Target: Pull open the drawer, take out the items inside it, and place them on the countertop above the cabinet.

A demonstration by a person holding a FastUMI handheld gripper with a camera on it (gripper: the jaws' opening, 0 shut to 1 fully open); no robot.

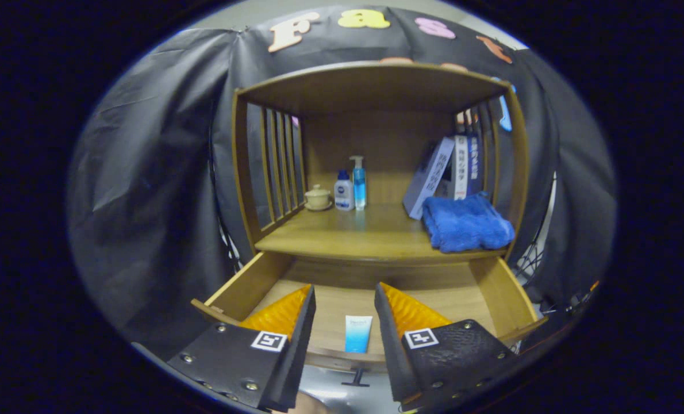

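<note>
The wooden drawer (244,287) of the cabinet stands pulled out below the countertop (365,236). On its floor lies a small light-blue tube (358,333), near the drawer's front wall. My gripper (345,299) hovers above the drawer, open, with the tube lying between and below its two fingers. Nothing is held. The drawer's dark handle (356,379) shows under the front wall.
On the countertop stand a small lidded cup (318,197), a white bottle (344,191) and a blue pump bottle (359,182) at the back left. A folded blue towel (465,224) and leaning books (445,172) take the right side. Slatted side walls and a top shelf enclose the countertop.
</note>
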